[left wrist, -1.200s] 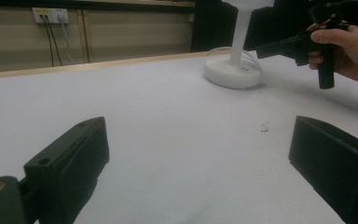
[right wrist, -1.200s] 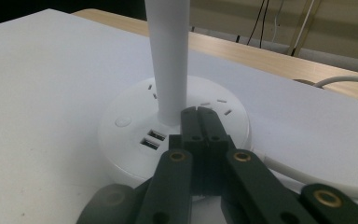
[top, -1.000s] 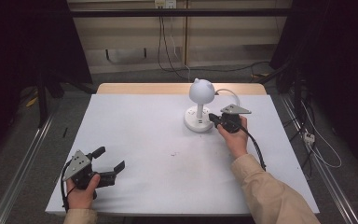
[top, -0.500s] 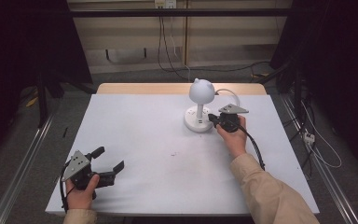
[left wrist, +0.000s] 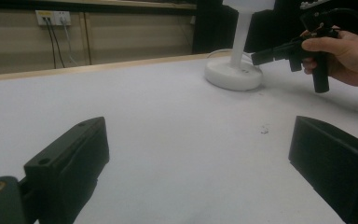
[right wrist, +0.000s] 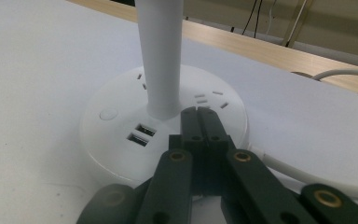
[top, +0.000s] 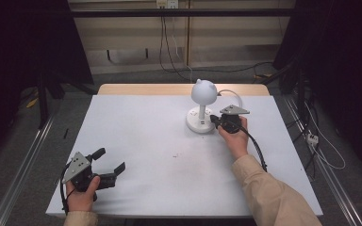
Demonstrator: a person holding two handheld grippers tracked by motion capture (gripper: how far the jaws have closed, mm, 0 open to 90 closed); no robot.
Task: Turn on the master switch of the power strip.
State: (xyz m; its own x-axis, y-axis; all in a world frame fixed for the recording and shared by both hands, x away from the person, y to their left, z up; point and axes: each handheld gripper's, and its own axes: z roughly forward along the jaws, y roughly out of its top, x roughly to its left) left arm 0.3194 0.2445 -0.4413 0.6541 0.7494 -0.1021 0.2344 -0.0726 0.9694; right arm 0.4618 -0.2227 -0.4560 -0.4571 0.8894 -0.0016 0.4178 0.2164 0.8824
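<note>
A white desk lamp point(top: 203, 91) with a round head stands on a disc base point(top: 199, 124) at the back middle of the white table. Its base point(right wrist: 116, 126) carries socket slots, two USB ports point(right wrist: 140, 134) and a round button point(right wrist: 108, 114). My right gripper point(top: 213, 121) is shut with nothing in it, and its tips point(right wrist: 198, 114) lie over the base's top just beside the pole point(right wrist: 161, 56). My left gripper point(top: 109, 160) rests at the table's near left, open and empty point(left wrist: 200, 154). From there the lamp base point(left wrist: 233, 74) and the right gripper point(left wrist: 256, 57) show far off.
The lamp's white cable point(right wrist: 335, 74) curls behind its base towards the table's wooden back edge point(top: 151, 89). The white table top point(top: 160, 141) spreads between the two hands. Metal rails and loose cables point(top: 311, 139) run along the floor on both sides.
</note>
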